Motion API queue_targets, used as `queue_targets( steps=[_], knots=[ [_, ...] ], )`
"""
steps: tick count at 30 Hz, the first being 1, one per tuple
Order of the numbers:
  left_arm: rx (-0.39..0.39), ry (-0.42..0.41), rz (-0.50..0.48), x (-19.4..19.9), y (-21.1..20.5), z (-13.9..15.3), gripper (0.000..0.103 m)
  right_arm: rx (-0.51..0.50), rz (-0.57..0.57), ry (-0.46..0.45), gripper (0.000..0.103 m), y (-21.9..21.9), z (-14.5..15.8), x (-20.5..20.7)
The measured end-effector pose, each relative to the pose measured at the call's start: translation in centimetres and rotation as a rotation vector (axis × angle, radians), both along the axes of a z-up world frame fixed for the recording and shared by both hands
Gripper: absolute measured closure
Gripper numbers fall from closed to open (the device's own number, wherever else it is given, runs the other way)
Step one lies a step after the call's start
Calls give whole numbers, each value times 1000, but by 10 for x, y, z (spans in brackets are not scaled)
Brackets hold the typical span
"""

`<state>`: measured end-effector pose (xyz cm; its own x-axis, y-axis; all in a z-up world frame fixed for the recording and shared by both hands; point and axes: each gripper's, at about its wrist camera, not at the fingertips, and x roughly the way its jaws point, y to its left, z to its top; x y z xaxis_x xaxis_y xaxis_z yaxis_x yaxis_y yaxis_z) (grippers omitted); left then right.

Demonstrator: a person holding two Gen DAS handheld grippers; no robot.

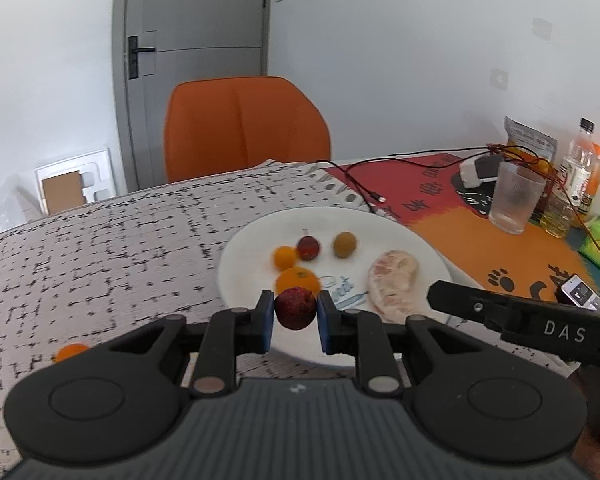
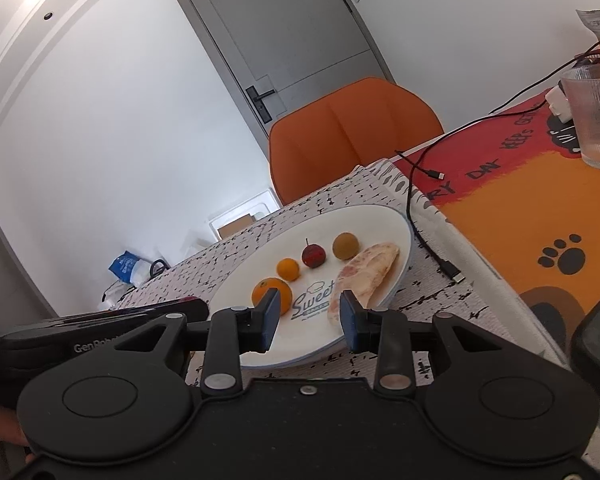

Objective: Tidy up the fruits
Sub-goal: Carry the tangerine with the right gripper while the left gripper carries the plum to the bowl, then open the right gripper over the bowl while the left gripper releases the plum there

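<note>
Five fruits lie on the round white ceramic plate point(image 2: 396, 224) printed "Sweet": a large orange point(image 2: 271, 295) near its front-left rim, a small round orange kumquat point(image 2: 288, 269) behind it, a dark red cherry-like fruit with stem point(image 2: 313, 256) mid-plate, a brown-green round longan-like fruit point(image 2: 345, 245) beside that, and a peeled pale pink pomelo wedge point(image 2: 366, 272) toward the plate's right rim. The left gripper point(image 1: 296, 314) is clamped on a sixth, a dark red round fruit point(image 1: 295, 308), held over the plate's near edge, blue pads point(image 1: 266, 320) pressing both sides. The right gripper point(image 2: 309, 320) hangs over the plate's front with jaws apart, nothing between them. One more small orange fruit point(image 1: 71, 352) sits on the black-and-white patterned tablecloth point(image 1: 100, 248), well left of the plate. A ribbed clear glass tumbler point(image 1: 515, 200) stands on the orange paw-print mat point(image 2: 520, 240), right of the plate.
</note>
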<state>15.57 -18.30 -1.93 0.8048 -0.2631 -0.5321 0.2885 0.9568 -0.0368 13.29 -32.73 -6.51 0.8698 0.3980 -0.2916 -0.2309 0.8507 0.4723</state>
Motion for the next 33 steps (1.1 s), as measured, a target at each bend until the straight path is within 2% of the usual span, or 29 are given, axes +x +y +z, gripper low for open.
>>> queue_targets(
  steps=[6, 7, 14, 18, 22, 30, 33],
  knots=[
    [11, -3, -43, 1, -20, 0, 82, 12, -21, 3, 68, -8, 0, -2],
    [18, -6, -41, 1, -22, 0, 78, 13, -23, 3, 68, -9, 0, -1],
    [38, 6, -13, 0, -15, -1, 74, 12, -25, 6, 63, -10, -2, -1],
    [42, -3, 20, -1, -5, 0, 63, 7, -19, 8, 59, -6, -2, 0],
    [54, -35, 60, -6, 7, 4, 42, -1, -17, 10, 57, -3, 0, 1],
    [52, -56, 126, -14, 32, 9, 20, -31, 1, 2, 46, 11, 4, 1],
    [56, -71, 145, -18, 40, 12, 16, -42, 5, 1, 41, 18, 5, 1]
  ],
)
